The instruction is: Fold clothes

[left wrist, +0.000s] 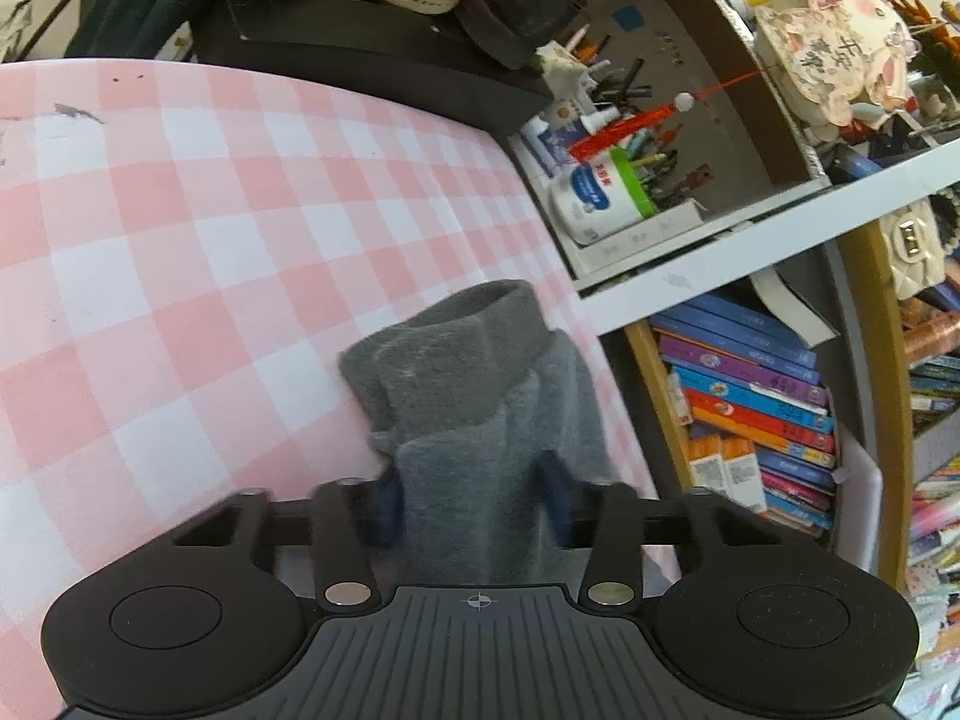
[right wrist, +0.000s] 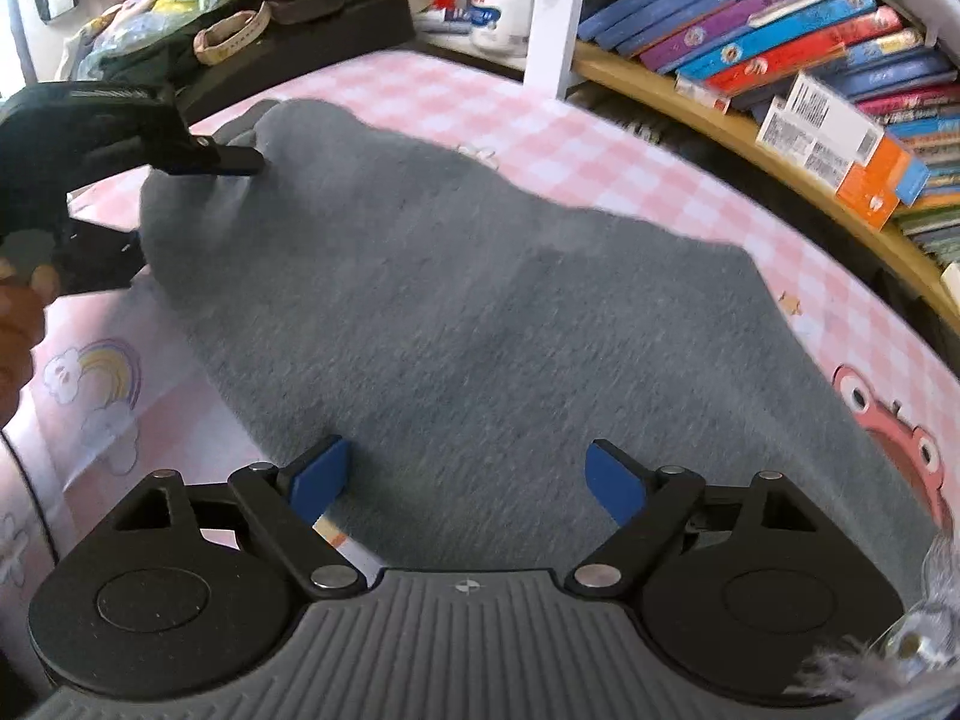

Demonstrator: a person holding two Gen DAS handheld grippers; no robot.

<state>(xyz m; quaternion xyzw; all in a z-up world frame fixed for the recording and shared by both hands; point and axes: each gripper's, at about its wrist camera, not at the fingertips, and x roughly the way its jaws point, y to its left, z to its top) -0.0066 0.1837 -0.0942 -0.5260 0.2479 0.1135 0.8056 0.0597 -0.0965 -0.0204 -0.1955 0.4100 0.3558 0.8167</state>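
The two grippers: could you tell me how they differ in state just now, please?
The left gripper has grey garment fabric bunched between its fingers; the right gripper has its jaws wide apart, gripping nothing. The left works at the garment's far end, the right hovers over its near end. Both have blue fingertips and sit above the pink checked cloth.

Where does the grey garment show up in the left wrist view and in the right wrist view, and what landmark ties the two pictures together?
Left wrist view: the grey garment sits lower centre, a bunched end between the left tongs.
Right wrist view: it fills the middle, spread over the pink checked cover, with the left tongs at its upper-left end.
Shared landmark: the white tub with a green lid.
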